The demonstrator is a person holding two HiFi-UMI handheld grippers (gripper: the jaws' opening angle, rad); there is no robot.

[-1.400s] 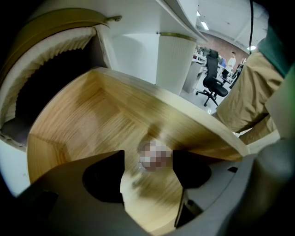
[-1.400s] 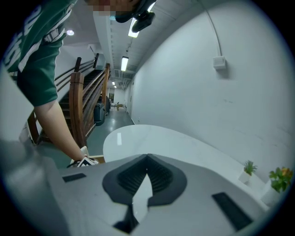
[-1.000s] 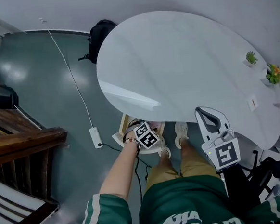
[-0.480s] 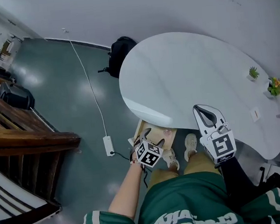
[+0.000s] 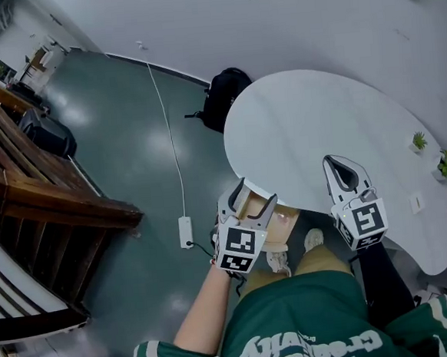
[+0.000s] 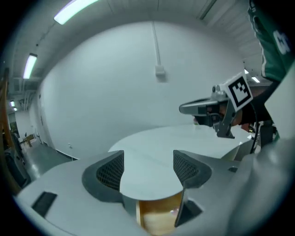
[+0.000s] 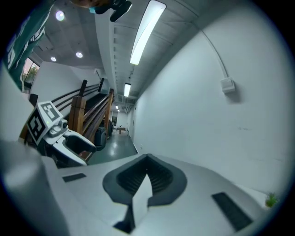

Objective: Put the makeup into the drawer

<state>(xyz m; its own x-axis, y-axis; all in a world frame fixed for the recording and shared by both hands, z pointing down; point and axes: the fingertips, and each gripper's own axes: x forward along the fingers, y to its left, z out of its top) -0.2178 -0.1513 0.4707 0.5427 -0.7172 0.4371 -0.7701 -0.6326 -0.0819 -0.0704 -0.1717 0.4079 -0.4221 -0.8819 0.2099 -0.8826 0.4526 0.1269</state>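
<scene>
An open light wooden drawer box (image 5: 267,218) sits under the near edge of the white oval table (image 5: 334,119). My left gripper (image 5: 254,194) hovers over the box at the table's rim, jaws apart with nothing between them. In the left gripper view the left gripper (image 6: 147,168) frames the table edge, with the wooden box (image 6: 156,216) below. My right gripper (image 5: 336,165) hangs over the table's near edge with its jaws together and empty. The right gripper (image 7: 146,177) looks the same in its own view. I cannot make out any makeup.
A black backpack (image 5: 224,93) lies on the floor behind the table. A white cable runs to a power strip (image 5: 185,232) left of the box. Wooden stairs (image 5: 48,195) fill the left side. Two small plants (image 5: 418,141) and a card (image 5: 416,202) stand at the table's right end.
The left gripper has risen from low beside the feet to the table's rim, its open jaws now showing. The head view has swung left. The right gripper stays shut over the table edge.
</scene>
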